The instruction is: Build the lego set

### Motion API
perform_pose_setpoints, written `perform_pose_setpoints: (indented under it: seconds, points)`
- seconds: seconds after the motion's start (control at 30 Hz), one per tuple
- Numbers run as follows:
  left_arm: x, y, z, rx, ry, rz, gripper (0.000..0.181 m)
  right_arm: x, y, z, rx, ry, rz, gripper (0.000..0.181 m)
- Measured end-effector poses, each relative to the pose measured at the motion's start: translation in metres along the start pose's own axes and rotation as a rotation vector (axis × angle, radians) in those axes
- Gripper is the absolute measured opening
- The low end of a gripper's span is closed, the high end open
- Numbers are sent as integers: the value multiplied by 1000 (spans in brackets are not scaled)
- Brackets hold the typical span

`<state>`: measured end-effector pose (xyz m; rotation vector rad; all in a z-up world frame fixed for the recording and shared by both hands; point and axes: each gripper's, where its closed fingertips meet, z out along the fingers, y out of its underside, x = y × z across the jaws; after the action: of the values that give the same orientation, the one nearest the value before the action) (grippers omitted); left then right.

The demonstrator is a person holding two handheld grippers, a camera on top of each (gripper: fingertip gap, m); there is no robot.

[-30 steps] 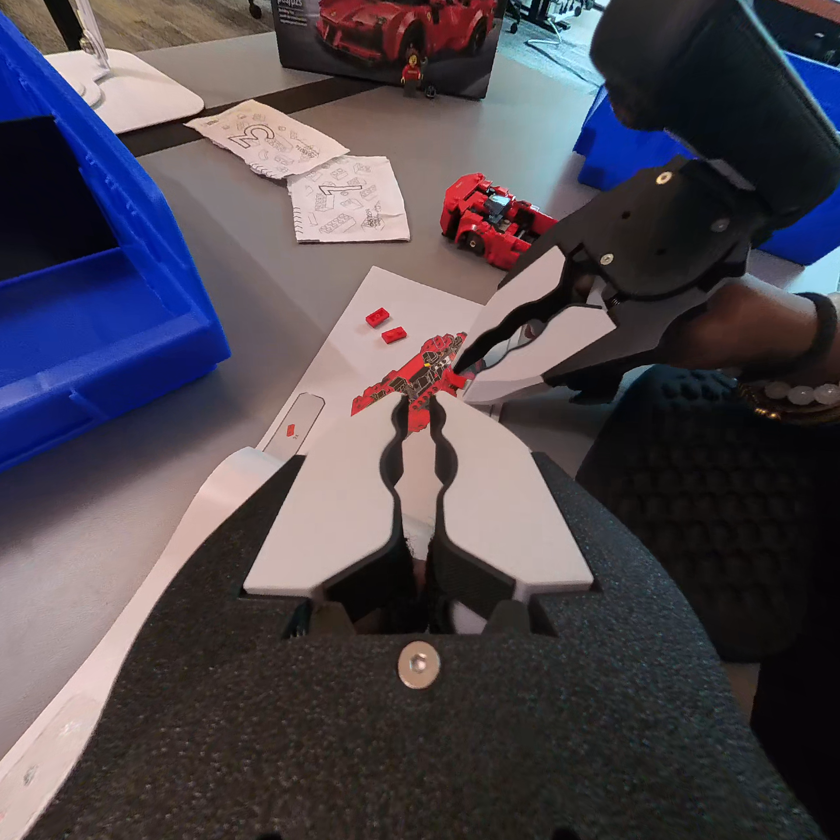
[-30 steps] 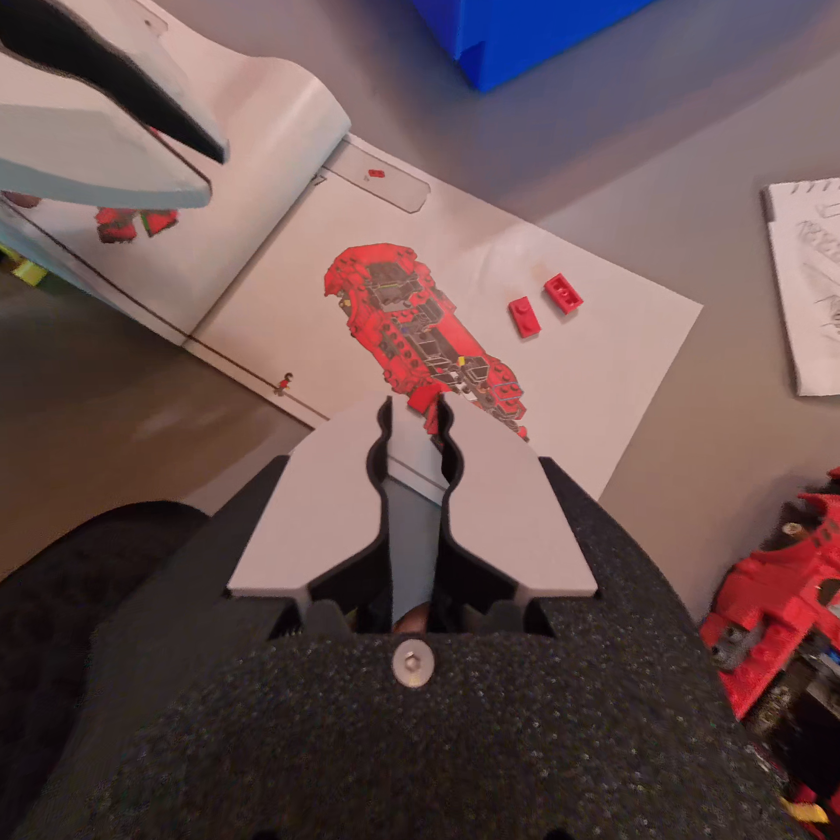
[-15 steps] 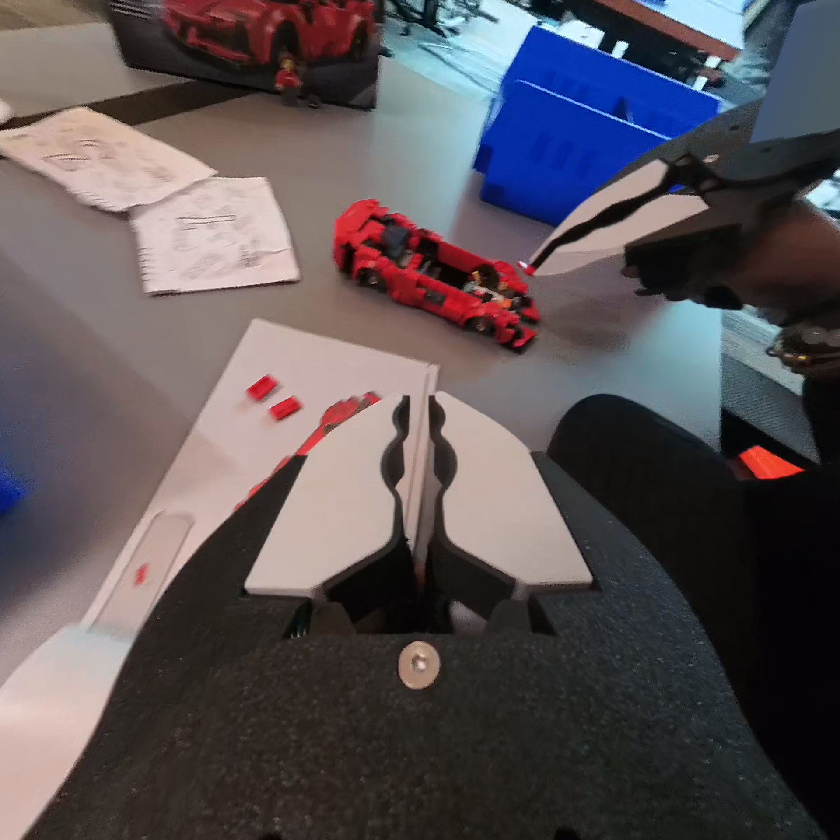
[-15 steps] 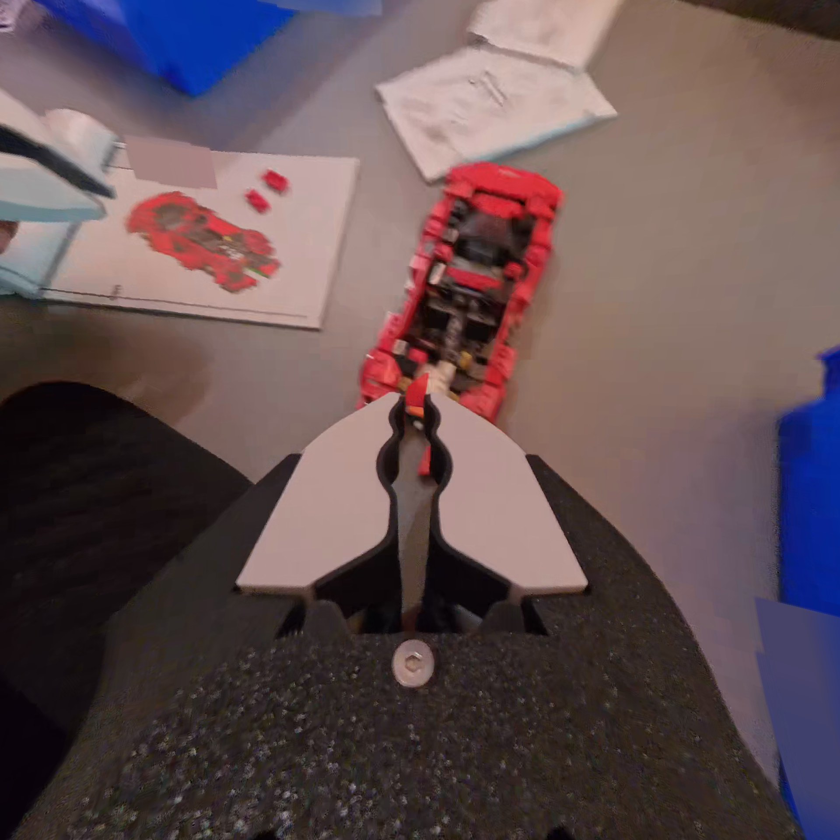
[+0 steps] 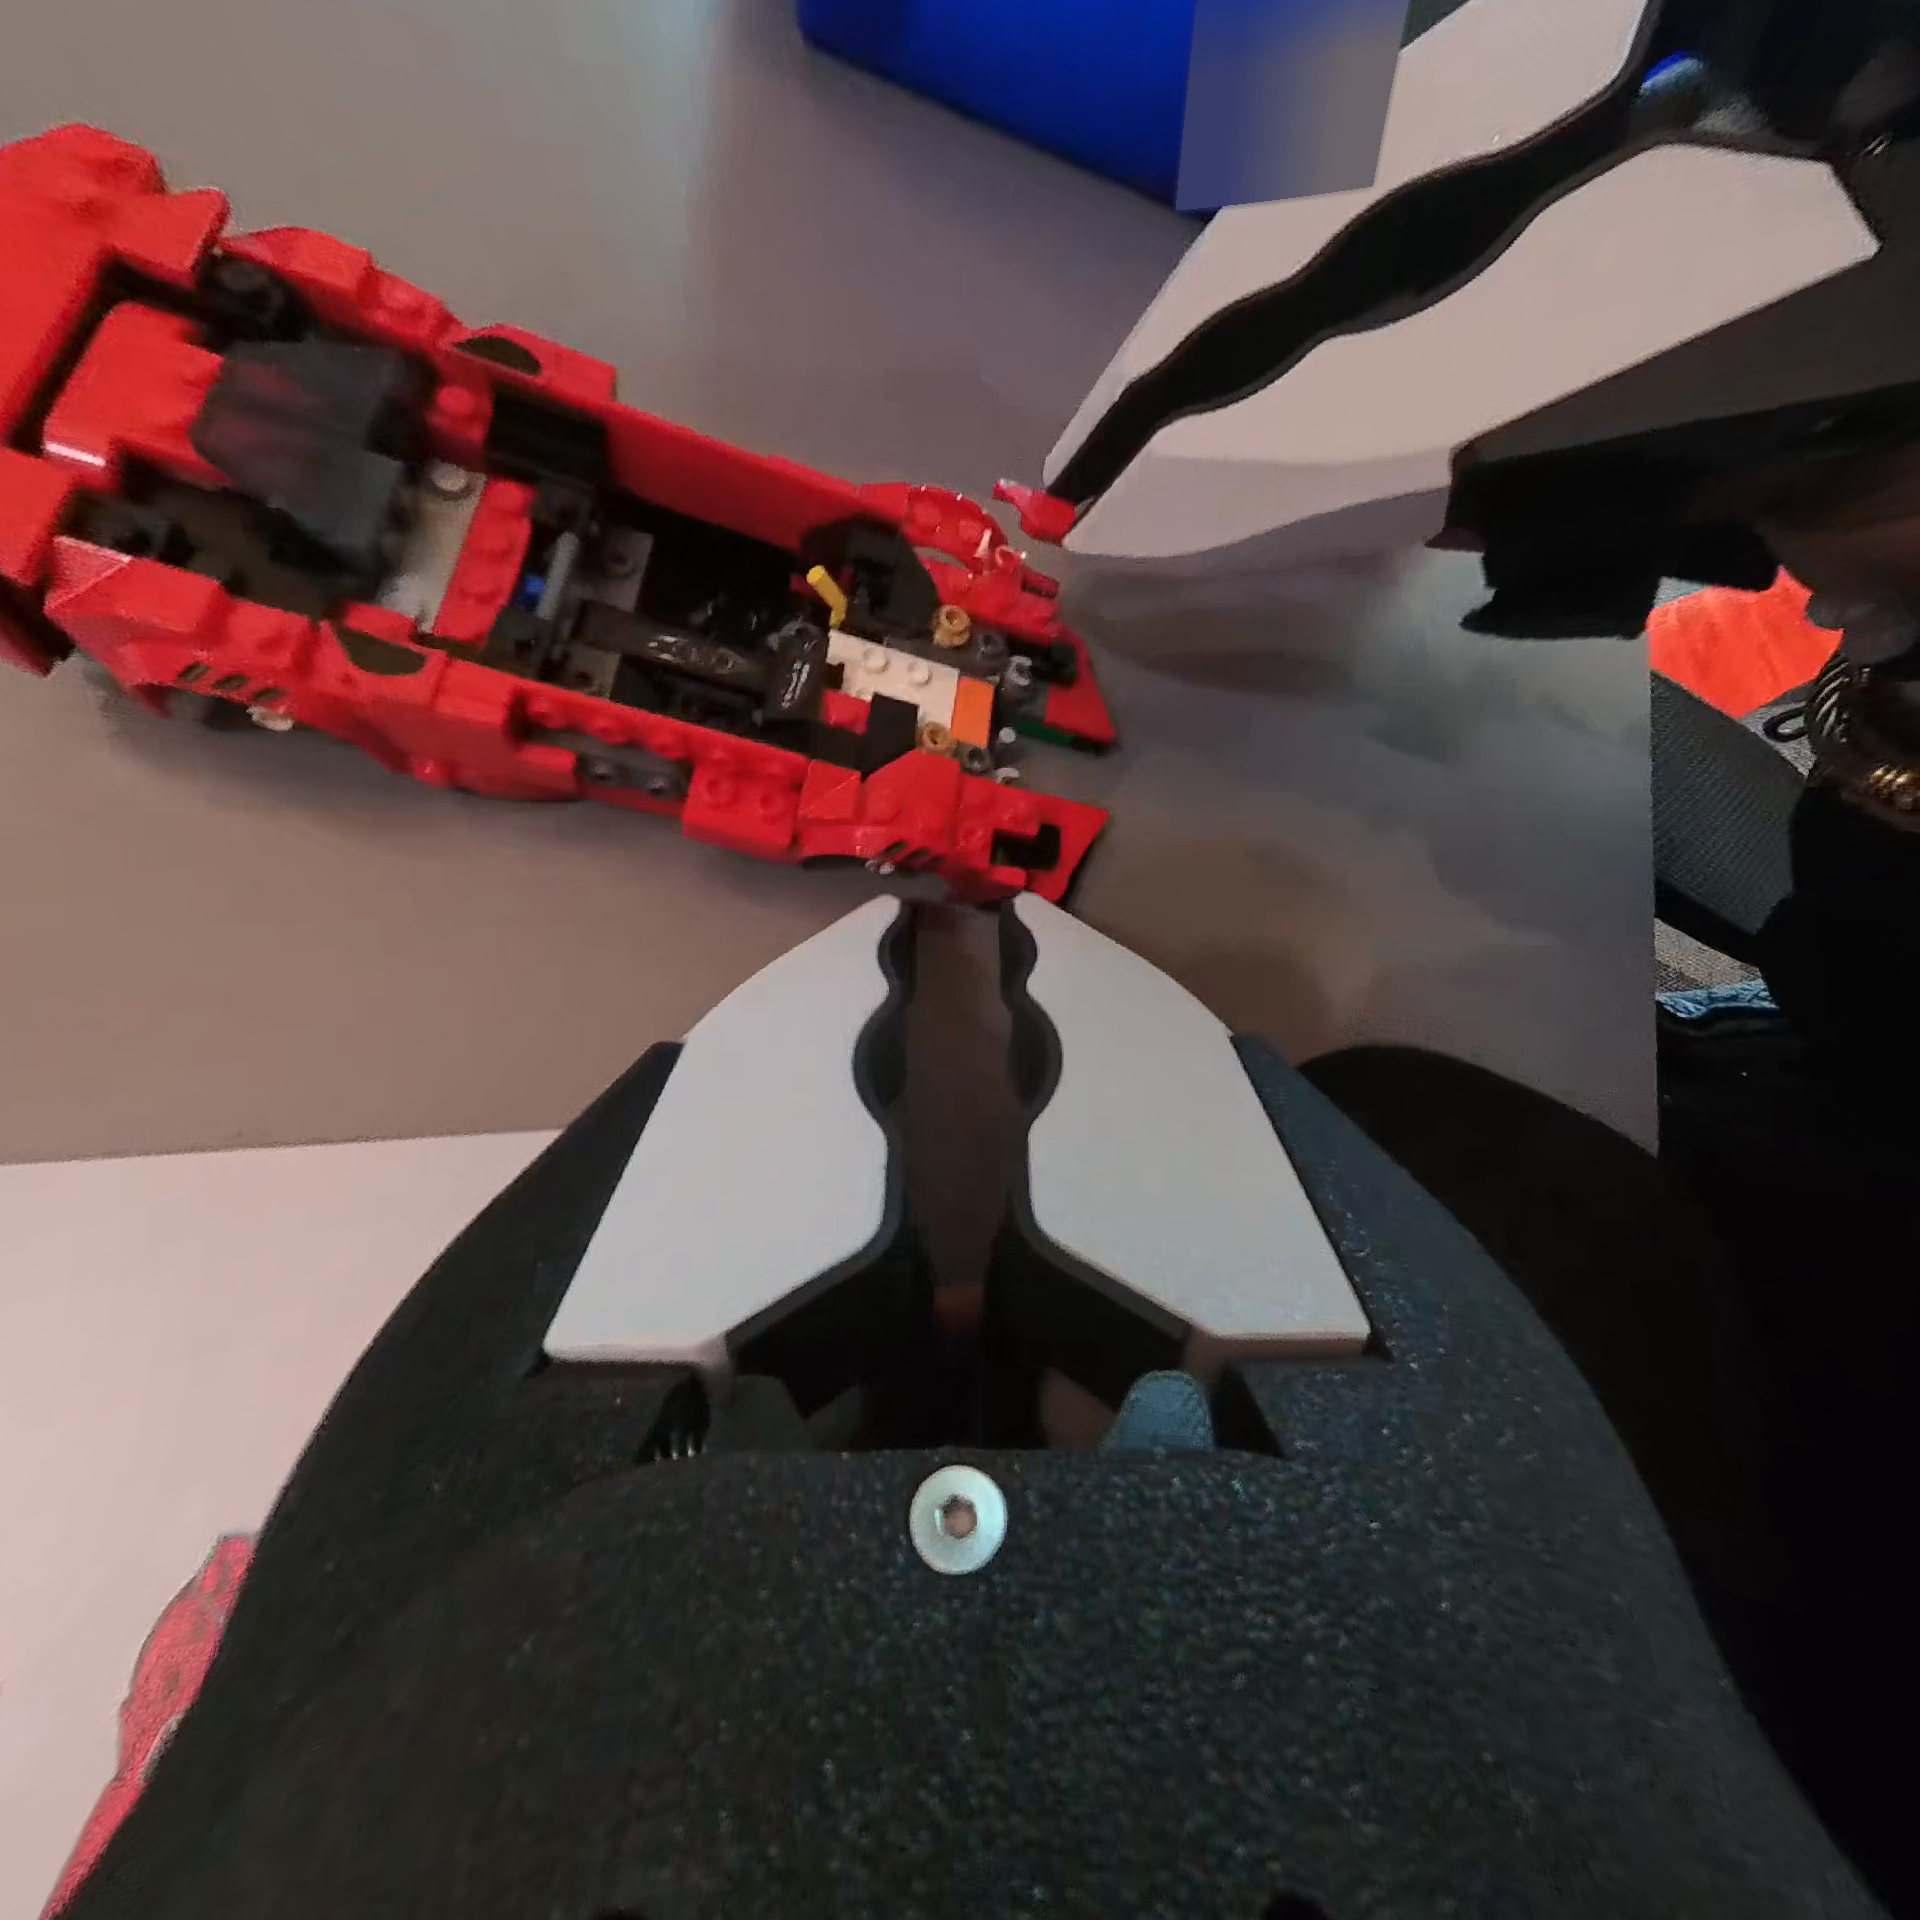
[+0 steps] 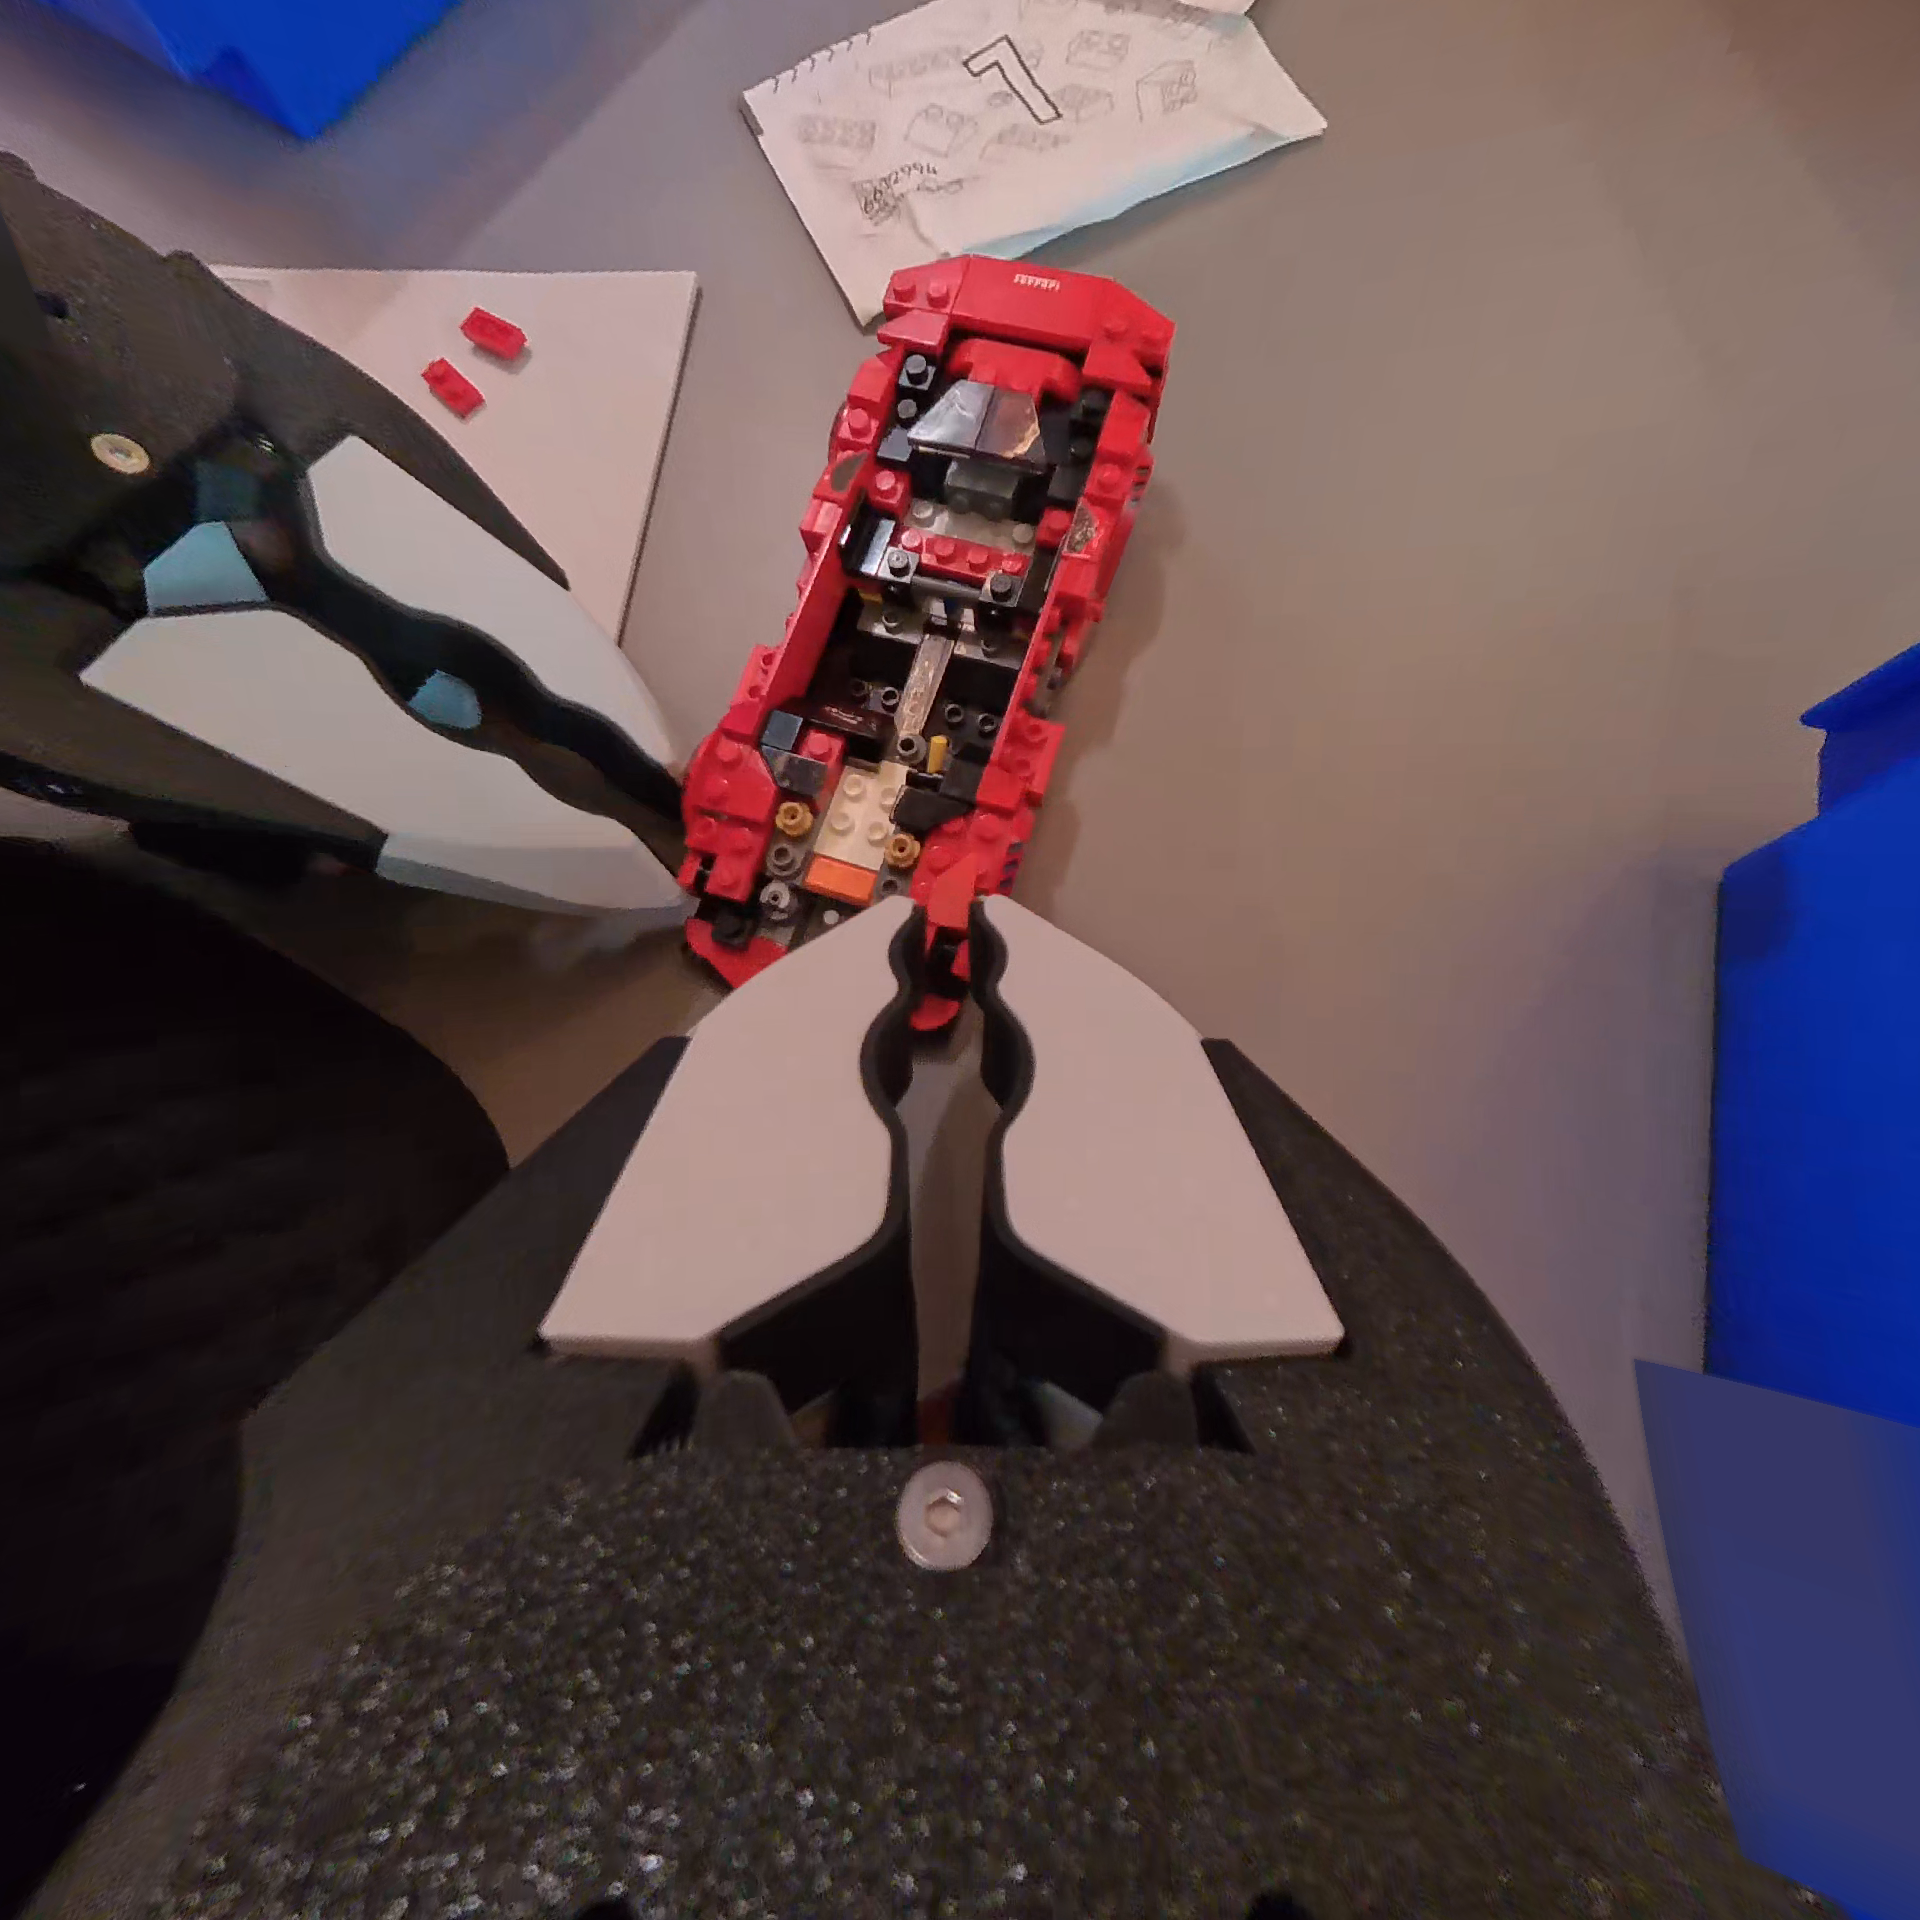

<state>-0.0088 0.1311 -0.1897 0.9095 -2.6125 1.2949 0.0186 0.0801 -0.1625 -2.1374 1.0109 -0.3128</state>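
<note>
Right hand-held gripper (image 6: 943, 940) is what I see pinching a small red piece (image 5: 1042, 511) at its tips, held just beside the open end of the red lego car (image 6: 956, 582), close to that end's red fender. Left hand-held gripper (image 5: 951, 914) has its fingers slightly parted with nothing between them, tips right at the car's near corner; I cannot tell whether they touch it. That car lies flat on the grey desk (image 6: 1455, 520), its roof off and the black, white and orange bricks inside exposed. Beyond the car's far end is a printed paper bag (image 6: 1029, 125). To the car's left lies the white instruction booklet (image 6: 613, 416) with two small red plates (image 6: 473, 358) on it. Blue bins (image 6: 1829, 1039) sit to the car's right, well apart from it.
</note>
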Motion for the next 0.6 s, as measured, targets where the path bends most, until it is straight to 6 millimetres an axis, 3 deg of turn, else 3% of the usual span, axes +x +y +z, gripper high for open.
perform_pose_setpoints:
  seconds: [0.03,0.27,0.6]
  points:
    - [2,-1,2,3,1,3,14,0,1,0,-6,-1,-4,8]
    - [27,-13,12,38,72,33,14,6,0,-1,-81,37,-30,8]
    - [31,-15,9,89,154,-35,14,12,-2,10,-239,101,-135,8]
